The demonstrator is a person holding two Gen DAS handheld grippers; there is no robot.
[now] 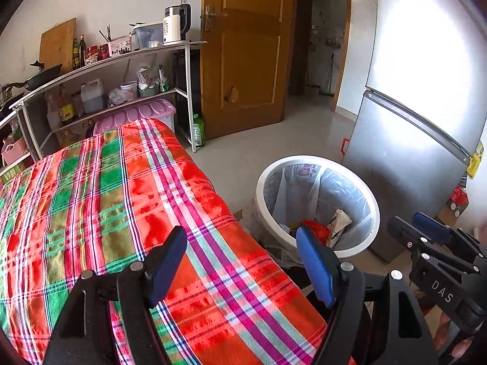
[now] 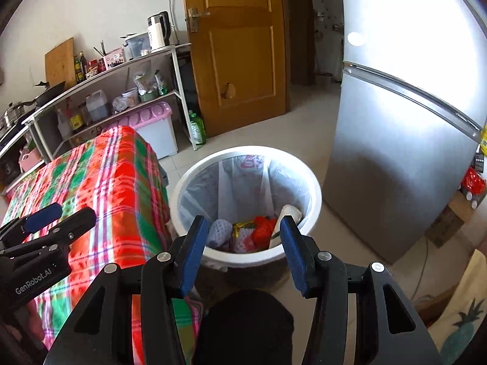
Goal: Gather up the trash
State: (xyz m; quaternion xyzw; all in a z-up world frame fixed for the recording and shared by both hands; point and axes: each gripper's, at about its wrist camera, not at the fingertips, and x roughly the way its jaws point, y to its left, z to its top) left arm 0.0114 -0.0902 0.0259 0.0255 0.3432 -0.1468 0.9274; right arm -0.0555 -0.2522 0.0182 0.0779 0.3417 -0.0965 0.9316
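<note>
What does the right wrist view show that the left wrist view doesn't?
Only the right wrist view: the white foam net and gold wrapper low in the bin, a pineapple-print cloth at lower right, and the left claw over the cloth. Only the left wrist view: the plaid tablecloth's broad top, bare of trash, and the right claw beside the bin. Both: the lined white trash bin holding red trash, the fridge, the wooden door, the shelf, both claws open and empty.

Bin (image 2: pixel 313 210) between table (image 2: pixel 121 182) and fridge (image 2: pixel 395 167).
Trash (image 2: pixel 243 234) held in bin; shelf (image 2: pixel 100 76) at 10 o'clock, door (image 2: pixel 240 48) at 12.
</note>
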